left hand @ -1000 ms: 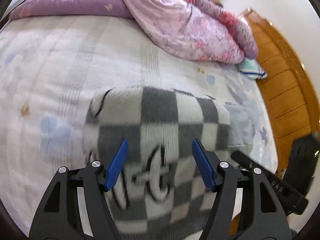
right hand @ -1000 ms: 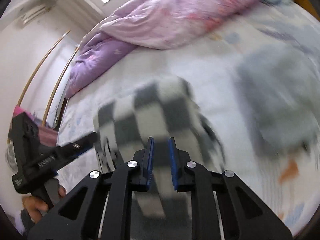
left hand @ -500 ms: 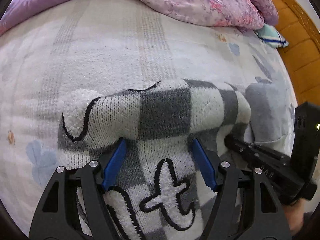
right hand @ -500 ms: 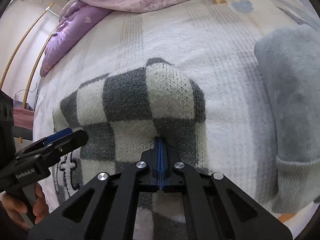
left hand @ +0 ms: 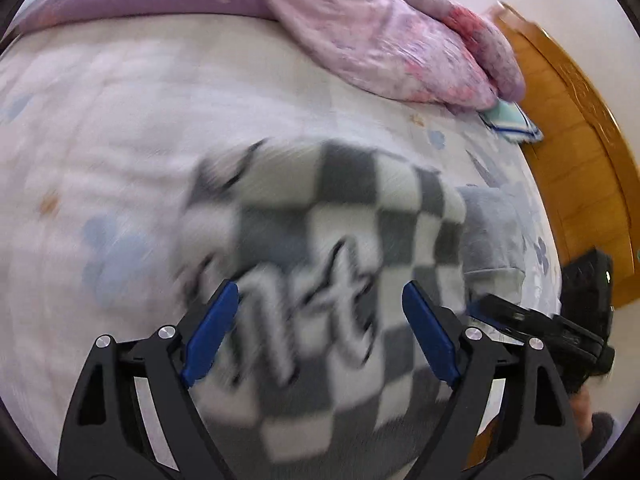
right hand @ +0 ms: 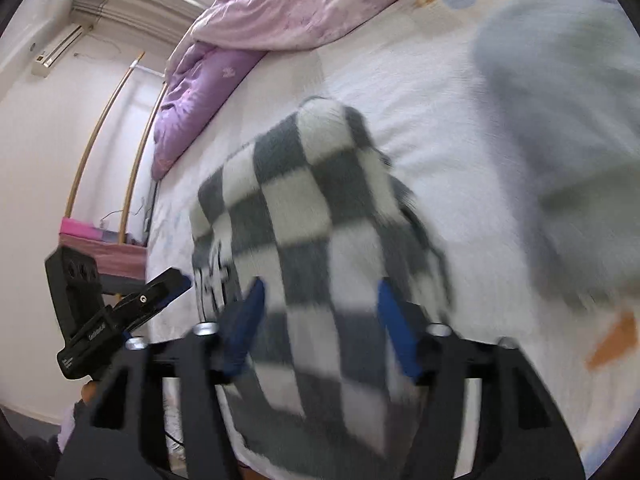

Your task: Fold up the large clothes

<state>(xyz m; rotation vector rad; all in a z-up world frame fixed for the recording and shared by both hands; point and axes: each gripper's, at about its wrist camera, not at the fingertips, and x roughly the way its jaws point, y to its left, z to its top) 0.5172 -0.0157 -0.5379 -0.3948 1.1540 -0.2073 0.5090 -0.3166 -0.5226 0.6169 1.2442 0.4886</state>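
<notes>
1. Your checked knit sweater [left hand: 344, 240] lies in a folded bundle on the bed [left hand: 120, 128], near the bed's near edge and towards its right side. A folded grey garment [left hand: 492, 236] lies just beside it on the right, touching or nearly so; blur prevents a firm call.

2. Your left tongs [left hand: 320, 332] are released, jaws spread wide above the lettered panel, grasping nothing.

3. Your right tongs [right hand: 320, 320] are likewise released, jaws spread over the sweater's right portion, grasping nothing.

4. Judgement: the fold on this sweater appears done or nearly done. The step in hand is letting go and clearing the bundle.

5. Next move, in my judgement: lift both tongs straight off without dragging the knit, then either press the bundle flat or turn to another garment.

6. Orientation: the bundle's long axis runs from the near edge away towards the pink quilt [left hand: 384, 40] at the far end. The lettered face is up; the rounded folded end points away from you.

7. Both views are motion-blurred; finer edges cannot be verified.
</notes>
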